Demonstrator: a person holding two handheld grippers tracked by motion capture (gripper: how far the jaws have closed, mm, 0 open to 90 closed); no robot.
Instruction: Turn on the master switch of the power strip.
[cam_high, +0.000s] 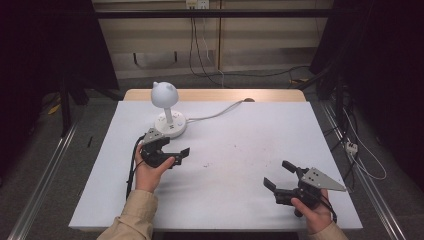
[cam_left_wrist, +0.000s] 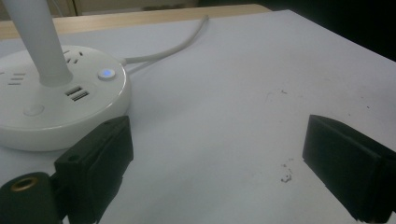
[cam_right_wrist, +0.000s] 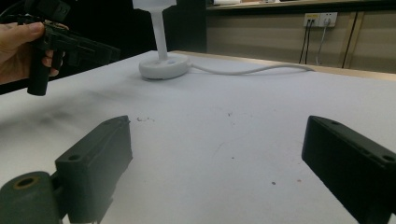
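Note:
A white desk lamp (cam_high: 164, 94) with a round socket base (cam_high: 171, 125) stands at the back left of the white table (cam_high: 235, 150). My left gripper (cam_high: 175, 146) hovers just in front of that base, open, nothing between its jaws. In the left gripper view the base (cam_left_wrist: 60, 107) lies beyond the left jaw, a small blue button (cam_left_wrist: 107, 73) lit on top; the left gripper (cam_left_wrist: 224, 172) is open. My right gripper (cam_high: 280, 175) is open near the front right, over bare tabletop. In the right gripper view the right gripper (cam_right_wrist: 217, 172) is open and empty, the lamp (cam_right_wrist: 163, 67) far off.
A white cable (cam_high: 220, 113) runs from the base to the table's back edge. A hand holds the left gripper (cam_right_wrist: 70, 46) at the upper left of the right gripper view. Wall sockets (cam_right_wrist: 320, 19) and cables hang behind the table. Dark floor surrounds it.

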